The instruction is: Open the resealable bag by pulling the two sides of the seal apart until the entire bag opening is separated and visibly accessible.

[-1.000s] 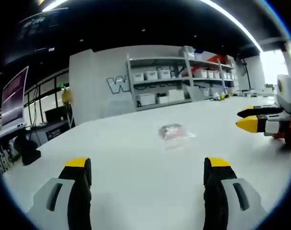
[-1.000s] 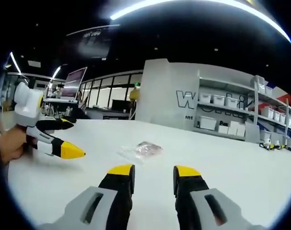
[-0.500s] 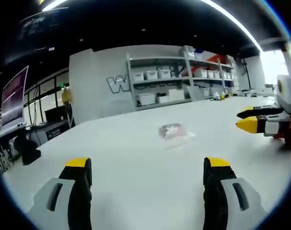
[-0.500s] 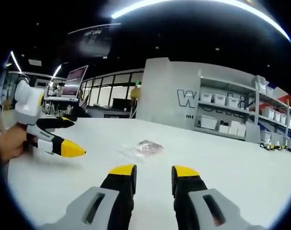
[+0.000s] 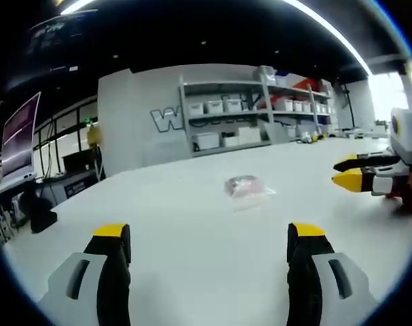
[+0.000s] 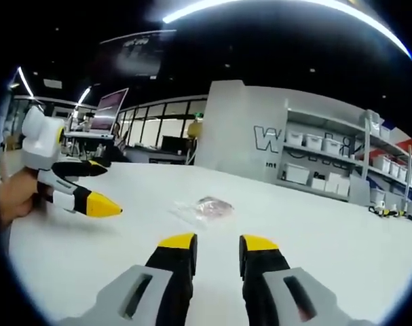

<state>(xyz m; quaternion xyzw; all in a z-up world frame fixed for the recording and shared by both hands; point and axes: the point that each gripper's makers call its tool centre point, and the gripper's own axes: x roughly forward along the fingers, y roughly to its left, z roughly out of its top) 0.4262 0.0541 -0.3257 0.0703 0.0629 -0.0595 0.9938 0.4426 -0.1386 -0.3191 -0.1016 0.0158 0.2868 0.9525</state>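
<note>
clear glossy plastic bag (image 5: 248, 187) — matt white table (image 5: 192, 231)

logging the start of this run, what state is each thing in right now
resealable bag: lying flat on the white table, untouched; seal too small to judge
left hand-held gripper: open wide, empty, above the table short of the bag
right hand-held gripper: open with a narrow gap, empty
</note>
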